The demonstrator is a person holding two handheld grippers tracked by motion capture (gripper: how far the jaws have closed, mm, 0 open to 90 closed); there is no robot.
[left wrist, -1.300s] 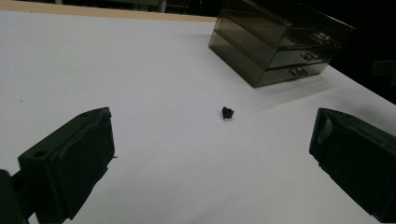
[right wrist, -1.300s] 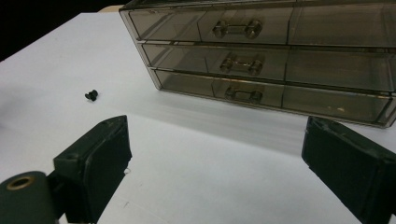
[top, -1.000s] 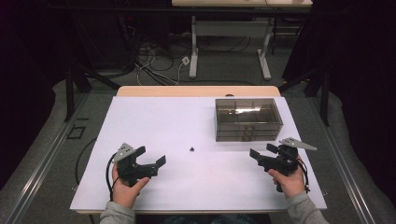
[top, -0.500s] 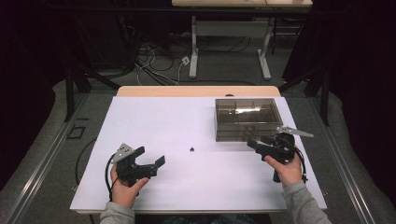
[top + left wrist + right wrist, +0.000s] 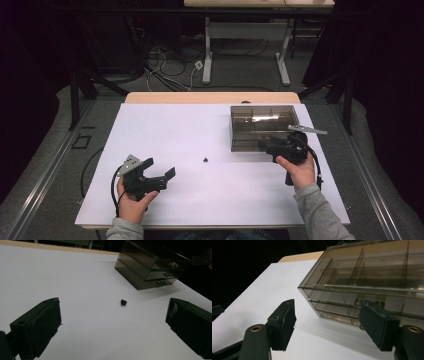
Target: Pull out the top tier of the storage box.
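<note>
Dark floor and a tangle of cables surround a table (image 5: 165, 125) covered in white, lit well enough that the few things on it stand out sharply. At the far right of that surface sits a smoky see-through drawer box (image 5: 262, 126), its drawer fronts with small brass knobs (image 5: 165, 274) turned toward the person's side, which is presumably why the right gripper (image 5: 266, 146) comes at it from the near side. That gripper is held level at the box's near face; in the right gripper view its black jaws stand apart with nothing between them, one just in front of the lower drawers close to a knob (image 5: 358, 301), the other out over bare table. They have just been narrowing, likely to suit something as small as a knob, though no pad presses on anything yet, so the tool is released rather than grasping. Near the table's middle, well apart from the box, lies a small dark object (image 5: 205, 160), too small to identify; it may be meant for a drawer once one is pulled out. The left gripper (image 5: 162, 175) rests at the near left, jaws spread wide and empty, aimed across the table so that the small object sits between them in its own view (image 5: 123, 302), seemingly waiting its turn.
</note>
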